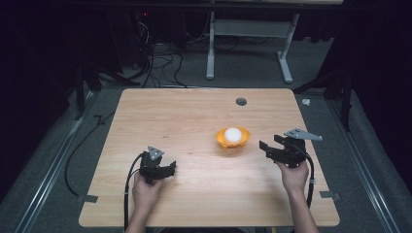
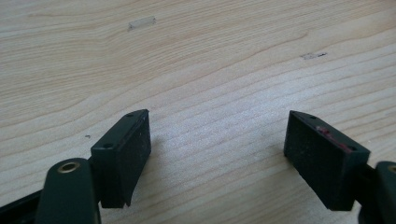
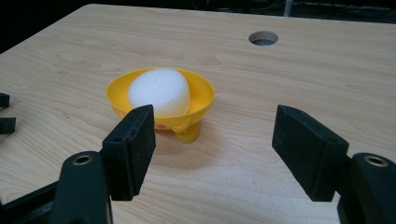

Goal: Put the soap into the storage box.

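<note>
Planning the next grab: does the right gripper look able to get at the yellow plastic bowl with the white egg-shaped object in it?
Probably yes. The right gripper faces the yellow plastic bowl, jaws apart, with bare wooden table between them and nothing blocking.

An egg [image 1: 233, 134] sits in a bowl [image 1: 221, 139] on the table [image 1: 194, 194], right of the table's middle. Behind the bowl, near the far edge, is a hole [image 1: 241, 101] in the tabletop. The right gripper [image 1: 266, 148] is just right of the bowl, nearer the front, and the left gripper [image 1: 171, 168] is well apart to the bowl's left, nearer the front edge.
</note>
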